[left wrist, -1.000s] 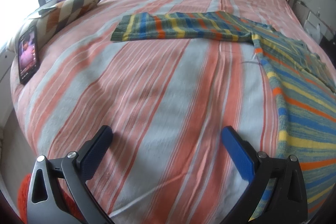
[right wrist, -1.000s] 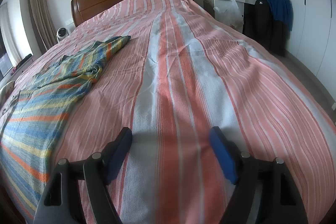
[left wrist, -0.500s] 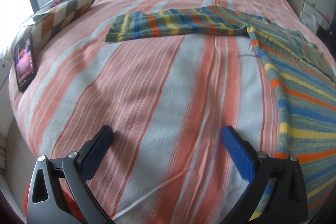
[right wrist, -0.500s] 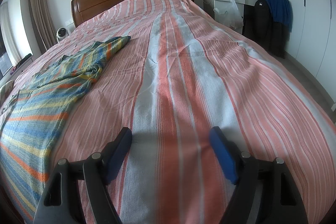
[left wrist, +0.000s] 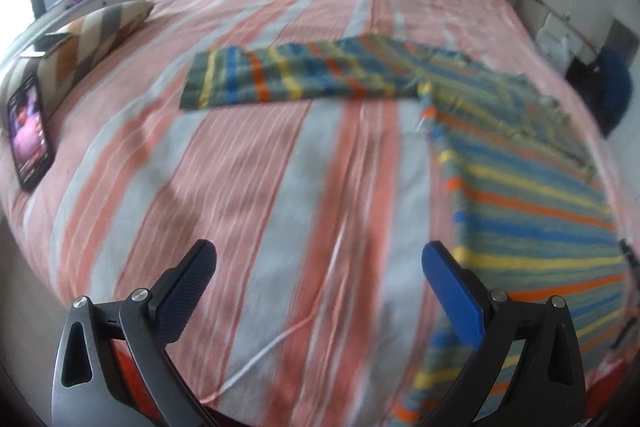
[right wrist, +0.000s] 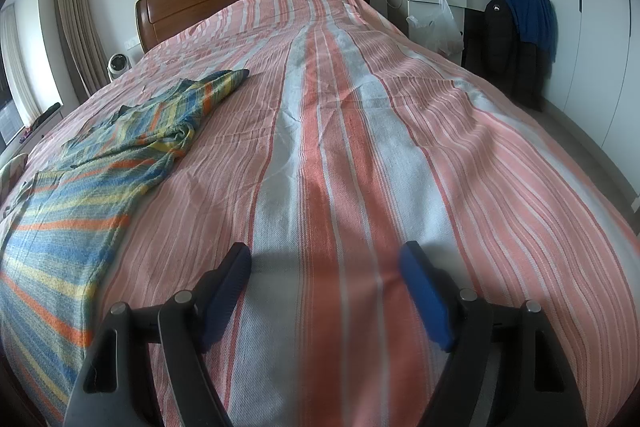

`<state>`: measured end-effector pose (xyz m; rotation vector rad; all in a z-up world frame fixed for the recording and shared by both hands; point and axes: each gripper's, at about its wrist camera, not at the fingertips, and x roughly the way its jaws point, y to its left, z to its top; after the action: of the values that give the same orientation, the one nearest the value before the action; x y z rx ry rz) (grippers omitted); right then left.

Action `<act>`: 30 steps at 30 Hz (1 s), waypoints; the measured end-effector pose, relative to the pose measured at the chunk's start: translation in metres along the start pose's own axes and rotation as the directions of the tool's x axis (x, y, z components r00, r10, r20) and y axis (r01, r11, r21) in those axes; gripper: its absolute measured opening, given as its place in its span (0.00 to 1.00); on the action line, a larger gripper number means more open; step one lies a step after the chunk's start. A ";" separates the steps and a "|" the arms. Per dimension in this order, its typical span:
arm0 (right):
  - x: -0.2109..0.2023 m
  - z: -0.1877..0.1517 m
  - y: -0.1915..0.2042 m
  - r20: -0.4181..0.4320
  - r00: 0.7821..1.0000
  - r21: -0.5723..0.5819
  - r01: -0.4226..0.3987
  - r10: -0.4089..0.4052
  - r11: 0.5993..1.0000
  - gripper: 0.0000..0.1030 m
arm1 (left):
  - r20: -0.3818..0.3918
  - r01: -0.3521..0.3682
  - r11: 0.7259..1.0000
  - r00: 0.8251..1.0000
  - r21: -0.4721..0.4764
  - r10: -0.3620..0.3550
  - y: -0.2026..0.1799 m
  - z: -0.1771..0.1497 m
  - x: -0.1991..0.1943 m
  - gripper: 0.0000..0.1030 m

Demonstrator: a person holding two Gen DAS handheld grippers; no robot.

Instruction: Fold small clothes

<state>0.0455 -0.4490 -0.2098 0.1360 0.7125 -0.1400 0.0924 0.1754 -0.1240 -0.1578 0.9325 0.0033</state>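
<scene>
Both the left gripper and right gripper are hovering over the bedspread with jaws released (nothing between them), beside the striped shirt.

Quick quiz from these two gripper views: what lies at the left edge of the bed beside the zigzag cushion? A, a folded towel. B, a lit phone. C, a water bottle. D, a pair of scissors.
B: in the left wrist view a phone with a glowing screen lies on the bedspread just below the zigzag cushion.
</scene>
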 end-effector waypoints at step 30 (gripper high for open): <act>0.001 0.000 0.002 0.010 1.000 0.000 -0.002 0.002 1.000 0.74 | -0.102 -0.072 0.983 0.993 -0.166 0.056 0.105 0.094 0.039 0.99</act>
<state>0.0470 -0.4470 -0.2105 0.1358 0.7025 -0.1382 0.1827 0.2899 -0.1143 -0.2879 1.0344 0.1362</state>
